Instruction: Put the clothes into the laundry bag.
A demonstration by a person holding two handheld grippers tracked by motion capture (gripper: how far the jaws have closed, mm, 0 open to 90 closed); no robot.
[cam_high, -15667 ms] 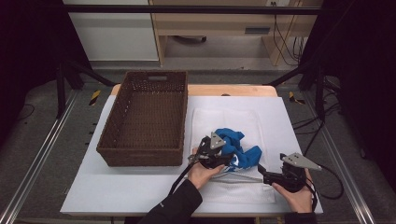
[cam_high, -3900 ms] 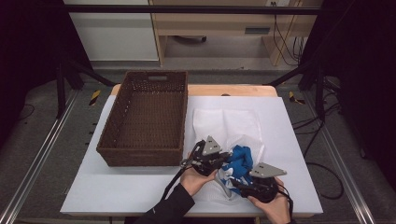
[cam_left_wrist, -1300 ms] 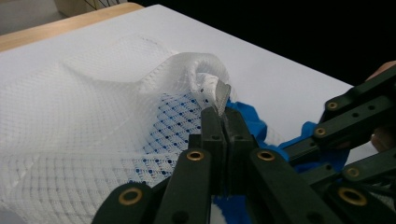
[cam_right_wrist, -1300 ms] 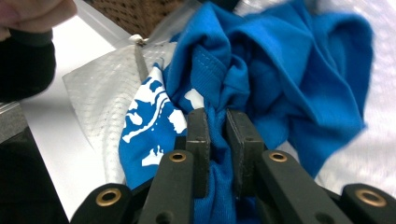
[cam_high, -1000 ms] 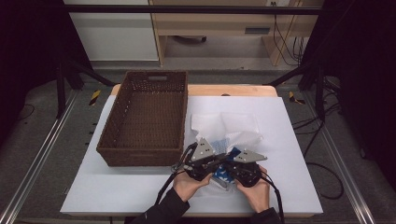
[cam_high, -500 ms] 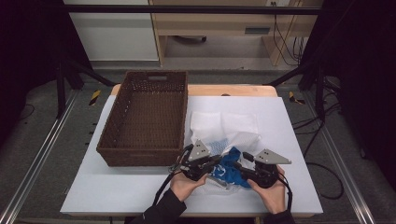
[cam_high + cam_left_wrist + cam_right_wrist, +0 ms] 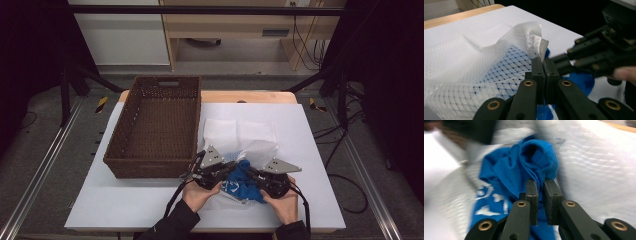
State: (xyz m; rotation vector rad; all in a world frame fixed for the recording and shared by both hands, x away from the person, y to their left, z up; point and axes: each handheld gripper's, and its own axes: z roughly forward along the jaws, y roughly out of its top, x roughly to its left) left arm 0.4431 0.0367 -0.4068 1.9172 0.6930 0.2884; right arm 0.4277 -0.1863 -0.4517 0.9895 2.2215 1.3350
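Note:
A white mesh bag (image 7: 240, 134) lies on the white table cover with a blue garment (image 7: 241, 183) at its near opening. My left gripper (image 7: 231, 168) is shut on the bag's grey edge strip (image 7: 543, 50) and holds that edge lifted. In the left gripper view, blue shows through the mesh bag (image 7: 474, 67). My right gripper (image 7: 251, 175) faces the left one across the garment. Its jaws have just been closing, and in the right gripper view they pinch a fold of the blue garment (image 7: 524, 162).
A brown wicker basket (image 7: 125, 145) stands left of the bag with nothing in it, its near right corner close to my left gripper. The white cover's front edge (image 7: 200, 227) runs just below the person's hands. A wooden table edge (image 7: 250, 96) shows at the back.
My right gripper has shifted a little to the right, away from the left one, with blue cloth in its jaws. The left gripper has stayed put on the bag's edge.

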